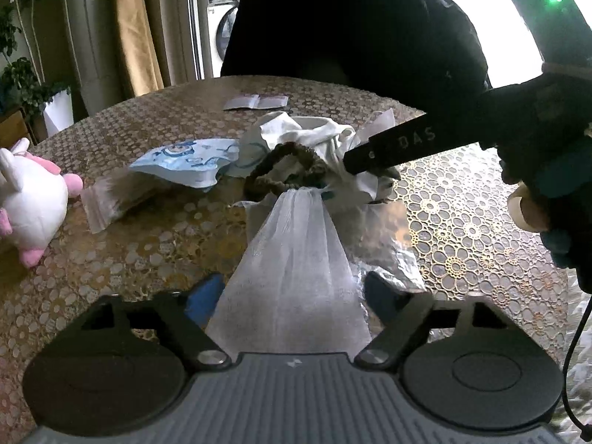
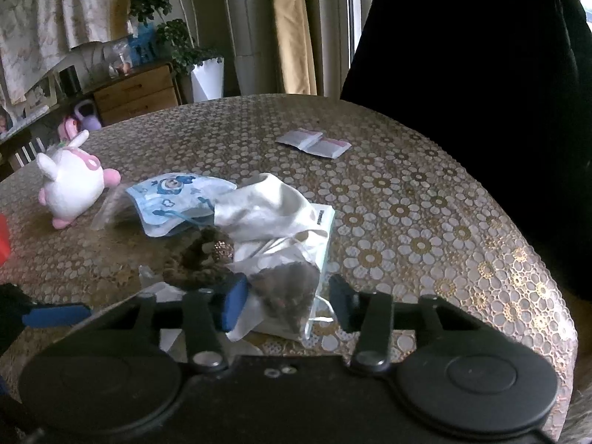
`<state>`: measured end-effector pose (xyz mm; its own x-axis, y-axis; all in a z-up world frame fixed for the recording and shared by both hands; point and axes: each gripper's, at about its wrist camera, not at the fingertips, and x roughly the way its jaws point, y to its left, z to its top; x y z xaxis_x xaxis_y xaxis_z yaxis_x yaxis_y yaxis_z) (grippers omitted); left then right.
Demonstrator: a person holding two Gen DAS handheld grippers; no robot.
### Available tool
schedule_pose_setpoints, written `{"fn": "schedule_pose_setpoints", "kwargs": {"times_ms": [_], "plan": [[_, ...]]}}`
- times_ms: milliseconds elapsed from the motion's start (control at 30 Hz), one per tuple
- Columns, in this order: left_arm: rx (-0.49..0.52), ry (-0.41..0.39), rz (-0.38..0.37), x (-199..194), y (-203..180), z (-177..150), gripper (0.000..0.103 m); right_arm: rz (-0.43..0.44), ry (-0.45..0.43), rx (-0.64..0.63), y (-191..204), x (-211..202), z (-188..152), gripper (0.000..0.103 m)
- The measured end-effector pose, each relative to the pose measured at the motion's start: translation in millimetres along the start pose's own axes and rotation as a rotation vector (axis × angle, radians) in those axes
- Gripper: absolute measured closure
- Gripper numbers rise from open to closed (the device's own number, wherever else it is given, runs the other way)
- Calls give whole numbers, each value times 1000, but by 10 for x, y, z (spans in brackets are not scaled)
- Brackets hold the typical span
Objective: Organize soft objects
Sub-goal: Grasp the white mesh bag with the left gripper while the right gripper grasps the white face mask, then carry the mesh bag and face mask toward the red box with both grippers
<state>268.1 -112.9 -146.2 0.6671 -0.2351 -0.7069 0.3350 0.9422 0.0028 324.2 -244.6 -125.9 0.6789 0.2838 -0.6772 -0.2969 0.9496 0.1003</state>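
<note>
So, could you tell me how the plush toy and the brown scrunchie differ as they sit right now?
The plush toy is white and pink, while the brown scrunchie is dark. The plush toy sits alone near the table's far left; the scrunchie lies in the central pile against the white cloth bag. The plush is bulky and rounded; the scrunchie is a low ring. Both rest on the table, ungripped.

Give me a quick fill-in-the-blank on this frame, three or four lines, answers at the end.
1. The white mesh cloth runs between the fingers of the ____ gripper.
2. The plush toy is white and ____.
3. The right gripper has its jaws ____, poised over the clear bag.
4. The child's face mask is printed in ____.

Answers: left; pink; open; blue
</note>
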Motion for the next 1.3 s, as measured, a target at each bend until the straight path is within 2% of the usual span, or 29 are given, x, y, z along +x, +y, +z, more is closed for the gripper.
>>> {"fn": "schedule_pose_setpoints", "kwargs": {"times_ms": [233,300,433,533,800,1067,1300], "plan": [[-11,5,-11,-21,19,0,52,-6,-10,-7,36,-4,6,71],[-13,4,-11,-38,26,3,63,-9,-13,-6,47,-17,10,77],[-31,0,-17,-77,59,19,71,-24,-24,-9,63,-65,11,89],[-41,-8,-26,-127,76,32,83,-35,-41,-6,64,-128,18,91],[-77,-36,-36,-341,133,97,91,-34,-81,-25,147,-431,44,91],[-119,-71,-38,-719,251,184,91,-1,-129,-46,332,-854,70,91],[-145,-110,-11,-1155,439,198,91,50,-155,-84,649,-1156,102,91]]}}
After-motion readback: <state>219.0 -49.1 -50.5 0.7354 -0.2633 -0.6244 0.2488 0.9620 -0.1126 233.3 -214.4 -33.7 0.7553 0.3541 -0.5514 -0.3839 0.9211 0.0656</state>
